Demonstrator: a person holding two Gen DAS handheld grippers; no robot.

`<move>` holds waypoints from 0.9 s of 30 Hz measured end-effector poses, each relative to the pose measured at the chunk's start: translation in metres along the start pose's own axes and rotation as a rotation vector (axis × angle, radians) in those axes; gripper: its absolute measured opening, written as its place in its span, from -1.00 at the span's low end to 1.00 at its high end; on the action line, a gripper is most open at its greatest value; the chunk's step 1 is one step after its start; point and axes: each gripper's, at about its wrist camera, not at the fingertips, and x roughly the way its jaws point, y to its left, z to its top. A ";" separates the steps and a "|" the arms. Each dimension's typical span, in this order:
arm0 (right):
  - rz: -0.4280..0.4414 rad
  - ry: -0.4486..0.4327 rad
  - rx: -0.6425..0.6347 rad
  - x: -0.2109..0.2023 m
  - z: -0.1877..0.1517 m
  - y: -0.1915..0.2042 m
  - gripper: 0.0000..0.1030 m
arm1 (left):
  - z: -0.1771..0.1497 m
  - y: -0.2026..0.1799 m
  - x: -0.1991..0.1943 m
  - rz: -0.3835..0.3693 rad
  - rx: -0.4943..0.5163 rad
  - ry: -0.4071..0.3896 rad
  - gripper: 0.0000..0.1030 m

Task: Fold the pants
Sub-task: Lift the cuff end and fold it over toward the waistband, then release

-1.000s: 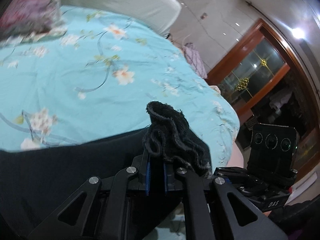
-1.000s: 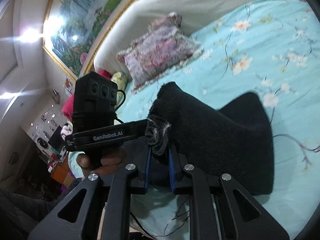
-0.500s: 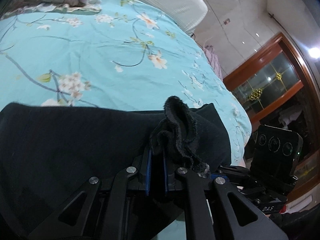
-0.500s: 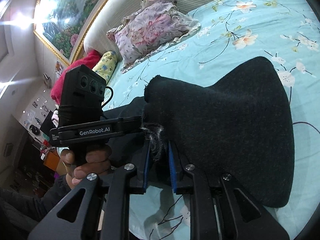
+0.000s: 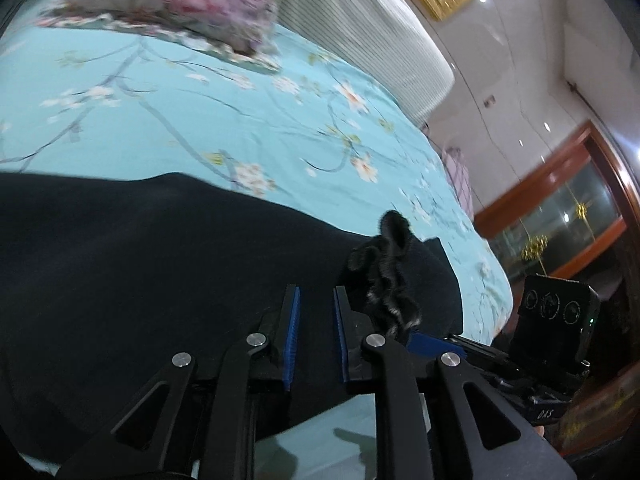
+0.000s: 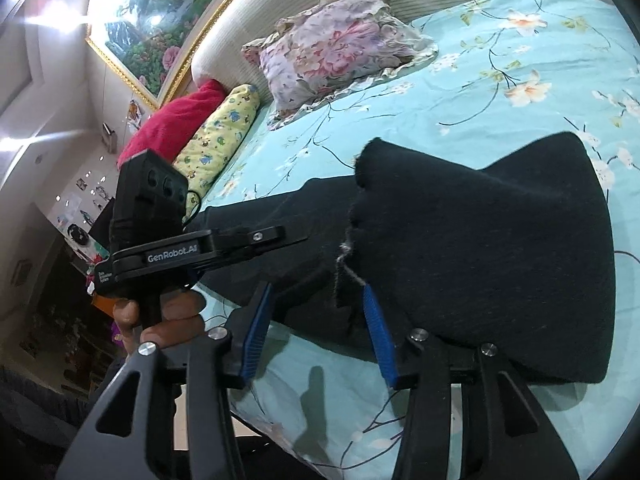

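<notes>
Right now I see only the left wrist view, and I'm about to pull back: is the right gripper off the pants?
Observer: The right gripper is opening; its pads stand apart, and the pants' frayed edge hangs loose by one.
Operator: How do the pants lie?
Observer: One layer folded over another, resting on the sheet.
Operator: What's at the bed's far left?
Observer: A red pillow and a yellow pillow by the headboard.
</notes>
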 end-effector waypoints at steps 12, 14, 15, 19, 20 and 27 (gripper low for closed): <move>0.044 0.032 -0.077 0.018 0.014 0.030 -0.06 | -0.029 0.038 -0.070 0.089 -0.157 -0.135 -0.49; 0.052 0.044 -0.093 0.025 0.018 0.036 -0.06 | -0.033 0.040 -0.079 0.120 -0.164 -0.148 -0.49; 0.056 0.049 -0.103 0.028 0.019 0.040 -0.06 | -0.036 0.040 -0.083 0.130 -0.169 -0.153 -0.49; 0.074 0.075 -0.140 0.041 0.024 0.051 -0.06 | -0.048 0.049 -0.106 0.149 -0.205 -0.190 -0.49; 0.081 0.081 -0.152 0.045 0.026 0.055 -0.06 | -0.050 0.051 -0.111 0.156 -0.209 -0.199 -0.49; 0.105 0.109 -0.208 0.065 0.037 0.075 -0.06 | -0.064 0.063 -0.142 0.231 -0.256 -0.256 -0.49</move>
